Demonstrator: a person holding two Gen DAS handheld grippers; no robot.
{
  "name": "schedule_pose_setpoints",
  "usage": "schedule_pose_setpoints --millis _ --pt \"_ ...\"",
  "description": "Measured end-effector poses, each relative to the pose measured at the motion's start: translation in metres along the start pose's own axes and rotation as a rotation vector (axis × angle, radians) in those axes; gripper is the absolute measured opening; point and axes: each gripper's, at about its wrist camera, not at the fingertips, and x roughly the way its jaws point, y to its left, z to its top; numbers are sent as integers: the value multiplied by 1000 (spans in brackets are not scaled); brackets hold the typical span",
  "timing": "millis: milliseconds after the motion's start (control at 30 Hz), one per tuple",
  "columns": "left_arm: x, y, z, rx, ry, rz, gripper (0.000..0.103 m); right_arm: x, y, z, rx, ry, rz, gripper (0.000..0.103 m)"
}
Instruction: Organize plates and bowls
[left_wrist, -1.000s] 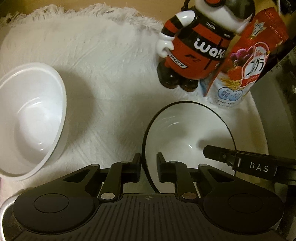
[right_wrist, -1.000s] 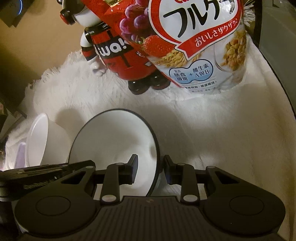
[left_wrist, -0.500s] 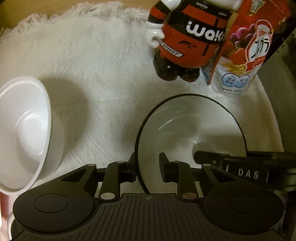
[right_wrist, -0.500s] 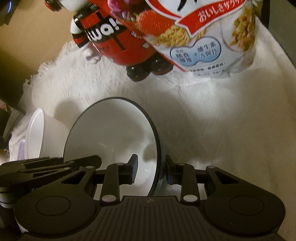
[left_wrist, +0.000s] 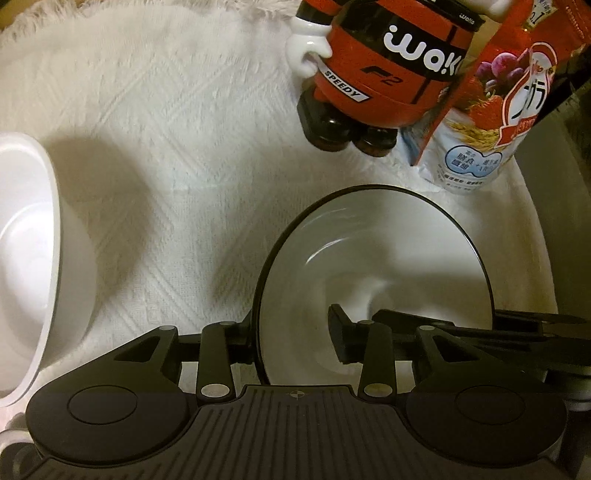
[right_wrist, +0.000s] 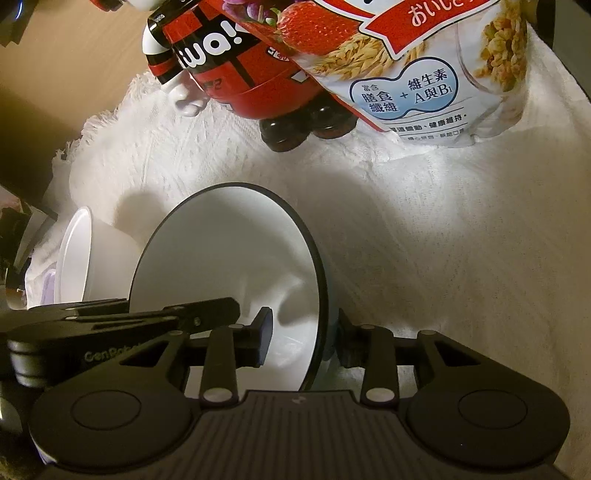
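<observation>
A white bowl with a thin black rim (left_wrist: 373, 258) sits on the white cloth; it also shows in the right wrist view (right_wrist: 229, 258). My left gripper (left_wrist: 295, 332) is open, its fingers straddling the bowl's left rim with a wide gap. My right gripper (right_wrist: 303, 336) is open astride the bowl's right rim. A plain white bowl (left_wrist: 26, 266) stands at the left; it also shows in the right wrist view (right_wrist: 77, 258).
A red and black mascot figure (left_wrist: 380, 74) and a cereal bag (left_wrist: 491, 110) stand on the cloth (left_wrist: 166, 129) behind the bowls. A dark wall edge runs along the right. A lilac item (right_wrist: 50, 288) lies behind the plain bowl.
Both grippers have opened: the fingers that pinched the black-rimmed bowl's rim now stand apart. Both views moved a little forward toward the figure and bag.
</observation>
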Motion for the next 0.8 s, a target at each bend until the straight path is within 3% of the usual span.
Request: schedule_pose_setpoints --millis 233,467,633,800 --pt "-24 4 2 -19 -22 -30 40 -12 13 2 -23 -18 -18 36" --pt "-84 -14 -5 35 -94 -18 41 -55 28 -2 -15 -64 13 36" --pt "-117 -30 -30 89 -89 -26 41 -98 38 -24 -47 -82 42 36" --pt "-121 -40 -71 136 -88 -30 41 -119 36 -57 -47 -35 42 36"
